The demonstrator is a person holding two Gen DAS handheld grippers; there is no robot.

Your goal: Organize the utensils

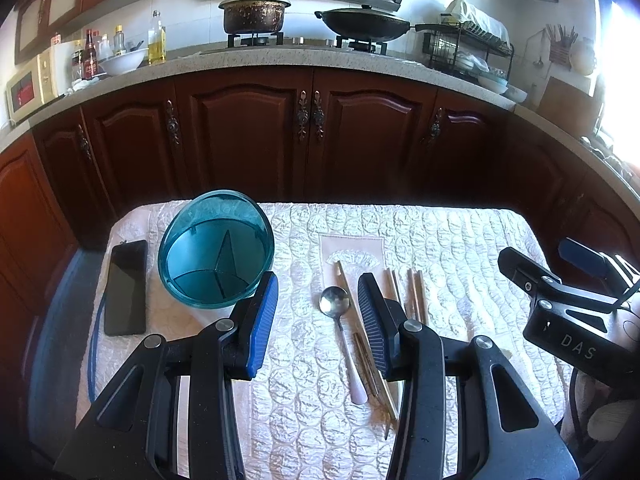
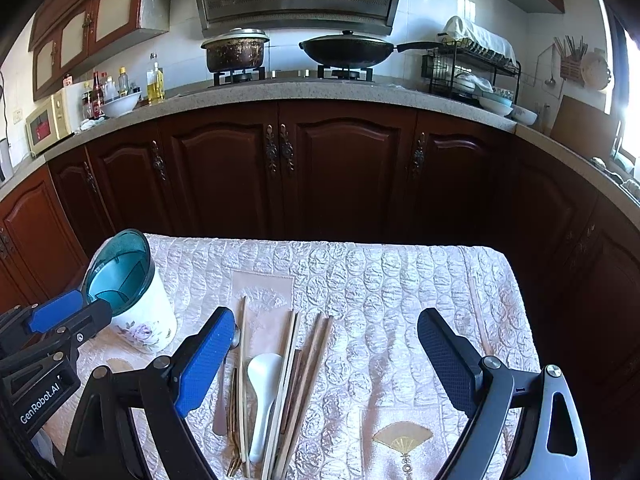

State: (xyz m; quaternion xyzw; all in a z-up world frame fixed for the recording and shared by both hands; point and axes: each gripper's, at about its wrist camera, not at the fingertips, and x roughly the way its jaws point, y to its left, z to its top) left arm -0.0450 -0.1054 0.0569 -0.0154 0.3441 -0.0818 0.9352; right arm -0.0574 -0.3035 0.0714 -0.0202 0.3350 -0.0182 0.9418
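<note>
A utensil holder with a teal divided inside (image 1: 216,252) and a white floral body (image 2: 140,320) stands on the table's left side. Utensils lie in a row on the cloth: a metal spoon (image 1: 335,300), a white plastic spoon (image 2: 262,392), a small fork (image 2: 234,440) and several chopsticks (image 2: 308,368). My left gripper (image 1: 318,316) is open and empty, hovering above the metal spoon, just right of the holder. My right gripper (image 2: 326,356) is open wide and empty, above the chopsticks and the cloth to their right. The right gripper also shows in the left wrist view (image 1: 560,280).
A black phone (image 1: 126,286) lies at the table's left edge, left of the holder. The table has a quilted pale cloth (image 2: 400,300). Dark wooden cabinets (image 1: 304,132) stand beyond the far edge, with a counter, pots and a dish rack above.
</note>
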